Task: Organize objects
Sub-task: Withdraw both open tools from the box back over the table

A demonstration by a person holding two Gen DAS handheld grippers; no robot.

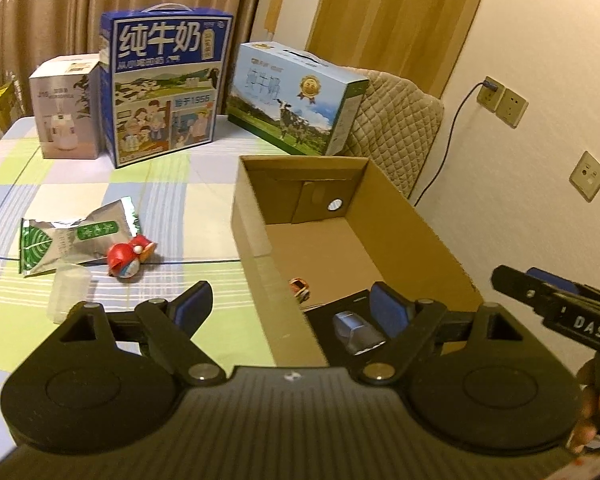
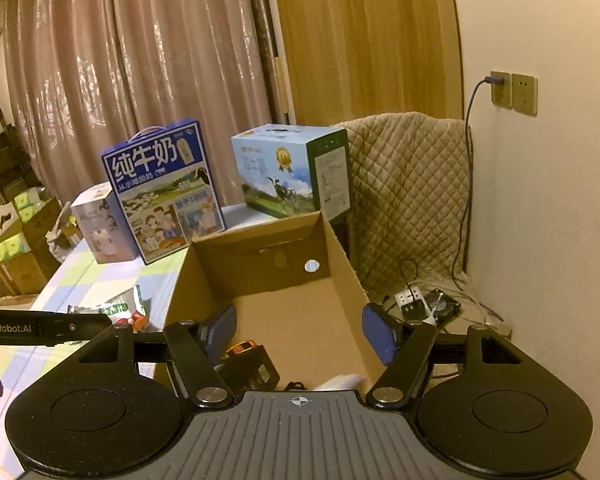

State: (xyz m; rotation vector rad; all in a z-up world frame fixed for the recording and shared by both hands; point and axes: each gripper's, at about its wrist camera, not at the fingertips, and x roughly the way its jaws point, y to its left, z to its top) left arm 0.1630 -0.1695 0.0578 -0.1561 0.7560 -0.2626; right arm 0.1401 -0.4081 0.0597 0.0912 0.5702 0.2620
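An open cardboard box (image 1: 404, 216) stands on the checked tablecloth; it also shows in the right wrist view (image 2: 340, 264). Inside it lie a small orange toy (image 1: 299, 288), a silvery object (image 1: 356, 330) and a black item (image 2: 252, 368). On the cloth left of the box lie a silver-green foil packet (image 1: 72, 240), a red and white toy figure (image 1: 129, 258) and a clear plastic cup (image 1: 69, 292). My left gripper (image 1: 288, 304) is open and empty, straddling the box's left wall. My right gripper (image 2: 300, 328) is open and empty over the box's near end.
Two milk cartons (image 1: 164, 88) (image 1: 296, 96) and a white product box (image 1: 68, 108) stand at the table's far side. A quilt-covered chair (image 2: 408, 200) stands right of the box. Wall sockets with a plugged cable (image 2: 500, 88) and a power strip (image 2: 412, 300) lie on the right.
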